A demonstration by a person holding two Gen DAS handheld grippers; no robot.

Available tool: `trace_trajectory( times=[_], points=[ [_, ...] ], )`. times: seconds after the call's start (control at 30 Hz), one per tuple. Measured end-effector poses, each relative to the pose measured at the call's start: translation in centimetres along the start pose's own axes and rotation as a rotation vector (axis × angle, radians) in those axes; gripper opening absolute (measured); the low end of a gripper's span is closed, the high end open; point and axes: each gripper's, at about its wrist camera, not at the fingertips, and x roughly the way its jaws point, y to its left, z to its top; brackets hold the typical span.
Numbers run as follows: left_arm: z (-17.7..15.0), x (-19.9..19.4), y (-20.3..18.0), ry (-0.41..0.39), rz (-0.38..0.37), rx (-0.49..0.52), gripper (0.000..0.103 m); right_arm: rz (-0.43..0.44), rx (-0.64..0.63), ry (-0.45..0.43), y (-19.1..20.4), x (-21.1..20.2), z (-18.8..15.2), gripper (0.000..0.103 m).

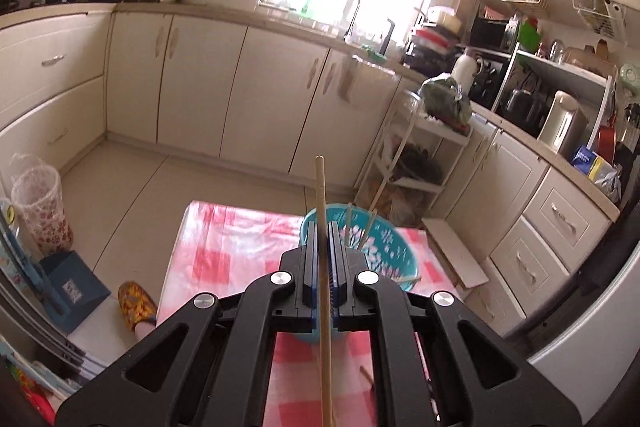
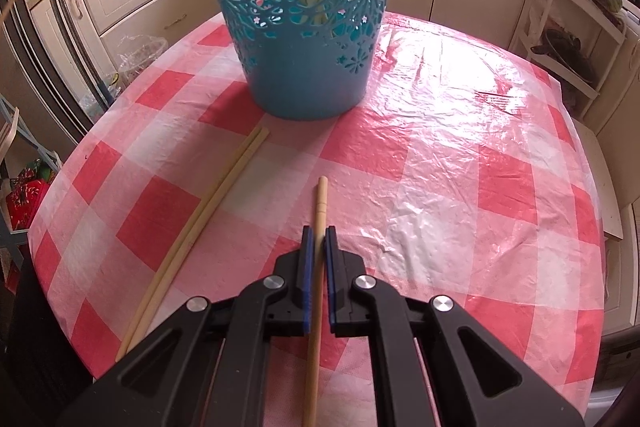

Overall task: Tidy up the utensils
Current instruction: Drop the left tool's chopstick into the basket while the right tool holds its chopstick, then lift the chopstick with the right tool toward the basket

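My left gripper (image 1: 322, 227) is shut on a wooden chopstick (image 1: 320, 187) and holds it high above the teal cut-out basket (image 1: 394, 247), which has a few chopsticks (image 1: 368, 229) standing in it. My right gripper (image 2: 319, 233) is low over the table, its jaws close on either side of another wooden chopstick (image 2: 321, 199) that lies on the red-checked tablecloth (image 2: 440, 167). A pair of pale chopsticks (image 2: 208, 211) lies to its left. The basket (image 2: 300, 27) stands ahead of the right gripper.
The table sits in a kitchen with cream cabinets (image 1: 200, 83) around it. A white shelf trolley (image 1: 416, 155) stands past the table's far right corner. A slipper (image 1: 136, 303) and a blue box (image 1: 74, 283) lie on the floor to the left.
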Motion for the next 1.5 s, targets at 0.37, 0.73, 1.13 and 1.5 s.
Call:
trace_trajectory(
  times=[0.37,0.73,1.13,1.5],
  points=[
    [4.6,8.7,-5.0,-0.185,0.085,0.015,0.005,0.023,0.009,-0.009,-0.4,0.1,0.2,0.007],
    [0.8,13.0,-6.3,-0.162,0.181,0.104,0.005,0.046,0.014,-0.008,-0.7,0.2,0.4,0.007],
    [-1.0,8.4,-2.8,-0.109,0.211,0.088,0.037,0.047,0.014,-0.01,-0.7,0.2,0.4,0.007],
    [-7.0,3.6,5.5,-0.019,0.355,-0.008,0.058,0.027,-0.013,0.009,0.0,-0.3,-0.2,0.041]
  ],
)
